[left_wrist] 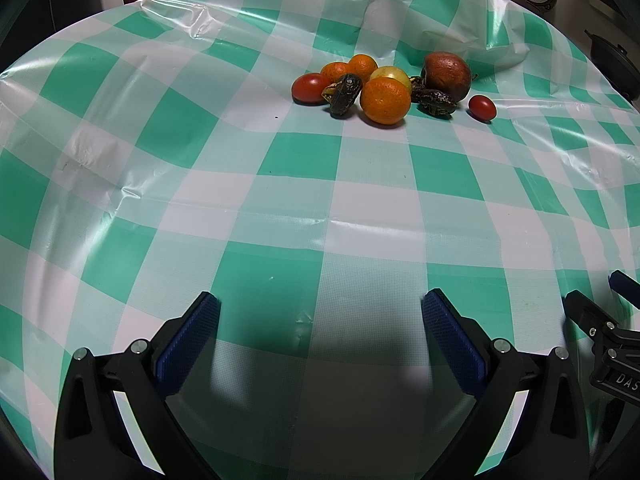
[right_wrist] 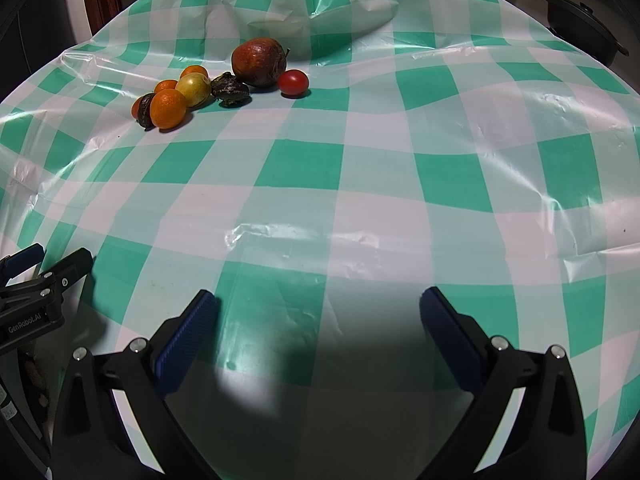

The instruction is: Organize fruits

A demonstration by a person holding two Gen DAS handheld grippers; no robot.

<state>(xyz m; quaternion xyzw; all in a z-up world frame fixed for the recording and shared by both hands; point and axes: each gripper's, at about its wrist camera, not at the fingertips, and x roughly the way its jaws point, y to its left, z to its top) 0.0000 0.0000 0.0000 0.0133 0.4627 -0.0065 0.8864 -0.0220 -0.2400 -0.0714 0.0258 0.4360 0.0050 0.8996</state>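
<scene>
The left gripper (left_wrist: 320, 320), black-armed with blue ribbed pads, is spread wide and holds nothing; bare cloth shows between its fingers. The right gripper (right_wrist: 318, 318) is the same: released, empty, low over the near part of the table. Each shows at the edge of the other's view, so they sit side by side, both well apart from the fruit and facing it, which reads as a ready stance before any pick.

Under both lies the green-and-white checked plastic tablecloth (left_wrist: 300, 168), glossy and creased, with raised wrinkles that may let round fruit roll.

The fruit sits in one loose heap on the far part of the table, unsorted, so the task looks barely begun. Nearest is a bright round orange mandarin (left_wrist: 385, 101), touching a pale yellow-green round fruit (left_wrist: 391, 75) behind it. Two smaller orange mandarins (left_wrist: 335, 71) sit further back on the left. A red round tomato (left_wrist: 310, 88) marks the left end, a dark wrinkled brownish fruit (left_wrist: 344, 94) leaning between it and the big mandarin. Right of the mandarin lies another dark shrivelled fruit (left_wrist: 436, 102), then a large dull-red apple-like fruit (left_wrist: 447, 75). A small red oval cherry tomato (left_wrist: 482, 107) lies apart at the right, probably the easiest first grab since nothing crowds it.
</scene>
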